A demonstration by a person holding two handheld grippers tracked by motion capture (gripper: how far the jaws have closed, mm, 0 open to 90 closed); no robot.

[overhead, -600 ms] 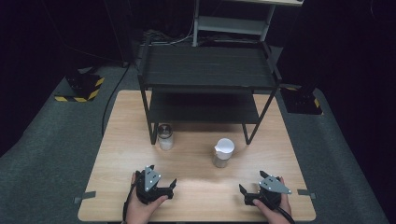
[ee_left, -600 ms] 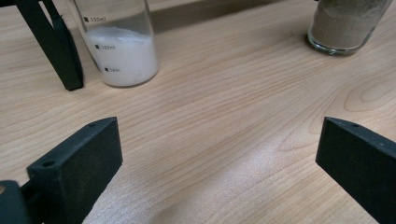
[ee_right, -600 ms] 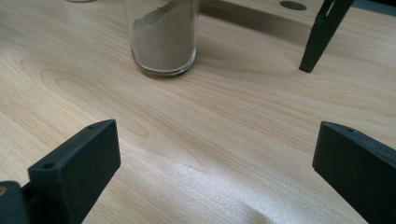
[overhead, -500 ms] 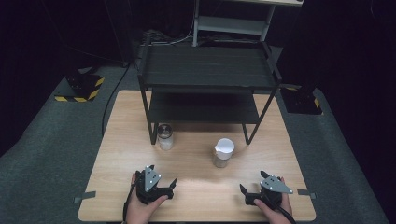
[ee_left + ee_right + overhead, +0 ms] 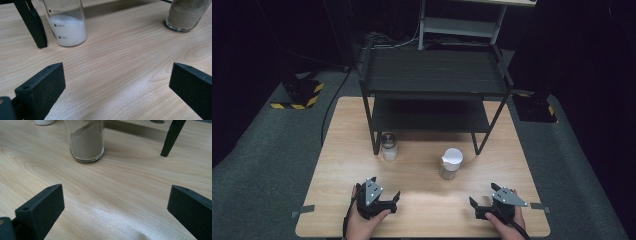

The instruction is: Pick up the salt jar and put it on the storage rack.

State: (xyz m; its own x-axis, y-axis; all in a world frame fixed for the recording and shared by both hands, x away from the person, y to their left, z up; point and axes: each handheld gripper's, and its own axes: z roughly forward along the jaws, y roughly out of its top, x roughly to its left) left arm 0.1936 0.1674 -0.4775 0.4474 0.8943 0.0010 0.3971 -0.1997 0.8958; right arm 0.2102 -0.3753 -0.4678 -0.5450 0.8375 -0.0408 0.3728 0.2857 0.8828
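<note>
Both grippers are parked down near the front edge of the table (image 5: 422, 170), one toward each front corner, and neither has anything in it. The left gripper (image 5: 379, 202) sits toward the front left corner with its jaws spread wide; in the left gripper view you can see bare wood between the two black jaws and nothing else. Same deal with the right gripper (image 5: 484, 210) toward the front right corner: jaws wide apart, plain tabletop between them in the right gripper view.

The two things closest to them are glass jars standing upright, well apart from both grippers, about halfway back on the table. The beaker of white powder (image 5: 388, 146) is just beside the front left leg of the black shelf rack (image 5: 432, 75) (in the left gripper view (image 5: 67, 25) you can read printed volume marks on it, and the powder fills only the lower part). The jar of sandy brown powder (image 5: 451, 163) stands to its right, out in front of the rack and a bit nearer the front edge, not touching anything. The right gripper view has it (image 5: 86, 141) roughly straight ahead, slightly left of centre, with the powder sloped unevenly inside.

The rack itself takes up the back half of the table, and both its shelves look bare from above.
</note>
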